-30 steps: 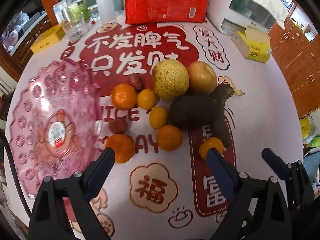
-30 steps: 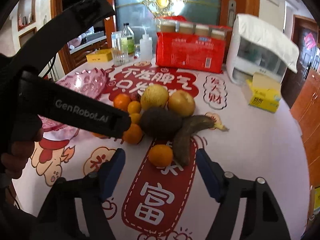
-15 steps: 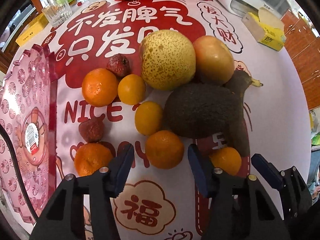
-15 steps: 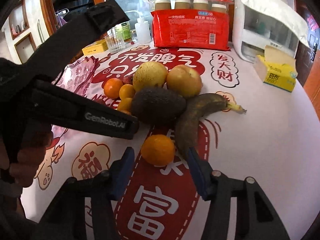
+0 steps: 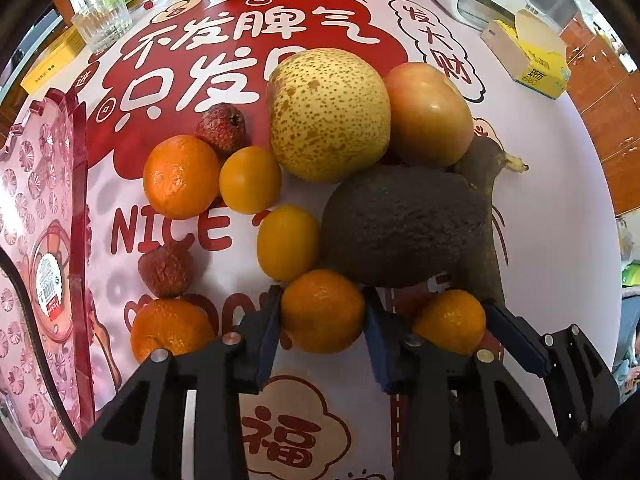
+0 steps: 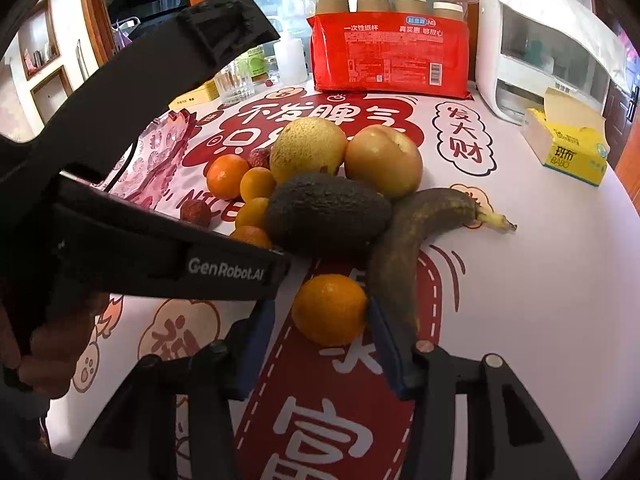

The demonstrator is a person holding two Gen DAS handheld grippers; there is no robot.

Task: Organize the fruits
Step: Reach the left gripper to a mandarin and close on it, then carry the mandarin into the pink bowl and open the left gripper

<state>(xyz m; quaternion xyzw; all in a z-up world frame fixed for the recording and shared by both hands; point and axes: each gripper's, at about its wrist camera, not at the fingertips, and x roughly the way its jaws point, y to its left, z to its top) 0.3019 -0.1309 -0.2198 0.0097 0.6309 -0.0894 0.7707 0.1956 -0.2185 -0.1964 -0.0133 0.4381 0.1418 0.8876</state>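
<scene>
A pile of fruit lies on the printed tablecloth: a speckled pear (image 5: 328, 112), an apple (image 5: 430, 114), a dark avocado (image 5: 404, 224), a blackened banana (image 6: 412, 232), several oranges and two lychees. My left gripper (image 5: 322, 316) is shut on an orange (image 5: 322, 312) at the pile's near edge. My right gripper (image 6: 322, 316) stands around another orange (image 6: 330, 308); its right pad touches the fruit, its left pad is apart. The pink fruit plate (image 5: 36, 216) lies at the left.
A red pack of paper cups (image 6: 390, 60), a white appliance (image 6: 540, 40), a yellow tissue box (image 6: 568, 148), a glass (image 5: 102, 26) and bottles stand at the table's far side. The left gripper's body (image 6: 140, 220) fills the left of the right wrist view.
Both grippers moved forward and down onto the fruit. The left jaws closed on the near orange. The right jaws narrowed around the other orange.
</scene>
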